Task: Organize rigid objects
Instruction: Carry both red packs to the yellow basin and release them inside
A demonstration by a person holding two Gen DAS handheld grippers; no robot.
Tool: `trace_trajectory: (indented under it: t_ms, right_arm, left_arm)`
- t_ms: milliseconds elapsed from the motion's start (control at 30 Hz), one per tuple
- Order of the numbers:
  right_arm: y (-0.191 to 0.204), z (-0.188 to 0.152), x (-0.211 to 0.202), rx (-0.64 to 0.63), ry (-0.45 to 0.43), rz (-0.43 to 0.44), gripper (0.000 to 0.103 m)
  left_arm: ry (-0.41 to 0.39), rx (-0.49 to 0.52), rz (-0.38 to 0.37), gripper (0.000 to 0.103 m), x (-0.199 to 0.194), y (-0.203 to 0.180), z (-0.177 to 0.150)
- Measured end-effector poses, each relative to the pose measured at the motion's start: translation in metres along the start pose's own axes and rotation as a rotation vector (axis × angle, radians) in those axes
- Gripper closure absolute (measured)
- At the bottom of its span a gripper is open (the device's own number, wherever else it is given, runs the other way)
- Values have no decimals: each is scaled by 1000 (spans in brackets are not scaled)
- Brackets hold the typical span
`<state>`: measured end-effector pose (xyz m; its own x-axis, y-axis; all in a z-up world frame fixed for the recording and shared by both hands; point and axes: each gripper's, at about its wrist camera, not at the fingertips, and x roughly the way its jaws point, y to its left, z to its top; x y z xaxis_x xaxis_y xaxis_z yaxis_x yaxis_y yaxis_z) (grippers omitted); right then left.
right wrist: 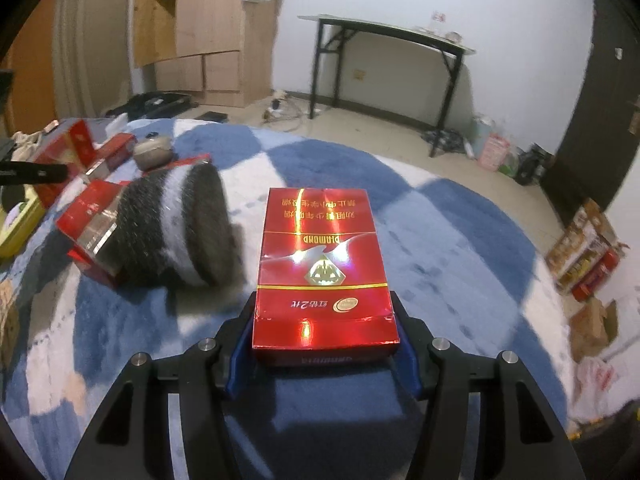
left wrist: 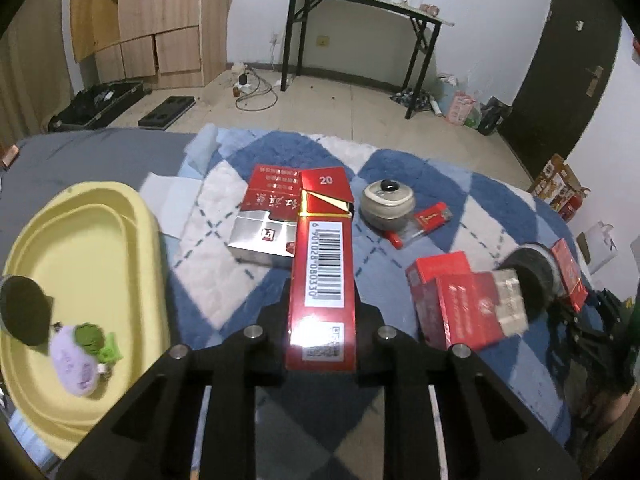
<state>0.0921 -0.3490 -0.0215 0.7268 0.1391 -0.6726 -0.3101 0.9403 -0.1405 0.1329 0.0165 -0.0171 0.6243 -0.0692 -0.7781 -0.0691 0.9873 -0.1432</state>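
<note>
Home bedroom, wooden wardrobe [left wrist: 148, 28], blanketed bed [left wrist: 400, 168]

1. We see white walls [left wrist: 360, 12] and a pale tiled floor [left wrist: 340, 108].
2. A black-legged folding table [left wrist: 360, 4] with a light top stands against the far wall.
3. A light wooden cabinet [left wrist: 160, 20] fills the left corner, its doors partly open.
4. A dark door [left wrist: 560, 80] closes the right side.
5. Cables [left wrist: 256, 92] lie tangled on the floor near the cabinet.
6. Bags and cartons [right wrist: 500, 152] sit along the right wall.
</note>
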Motion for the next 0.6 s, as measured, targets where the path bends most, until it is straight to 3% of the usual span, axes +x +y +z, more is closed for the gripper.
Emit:
trace_trajectory:
  t_ms: [167, 333, 467, 600]
  right_arm:
    - [-15, 8, -32, 54, -6, -66, 46]
    - [-10, 22, -64, 82, -43, -108, 46]
    - [19, 39, -97, 65, -106, -81, 46]
    - [85, 67, -128, -44, -157, 9, 46]
  left_arm:
    - [-44, 1, -5, 80, -47, 12, 0]
    - [-77, 14, 38, 80, -94, 43, 2]
    - [-105, -15, 81, 80, -123, 84, 8]
    - [-111, -52, 139, 80, -137, 134, 11]
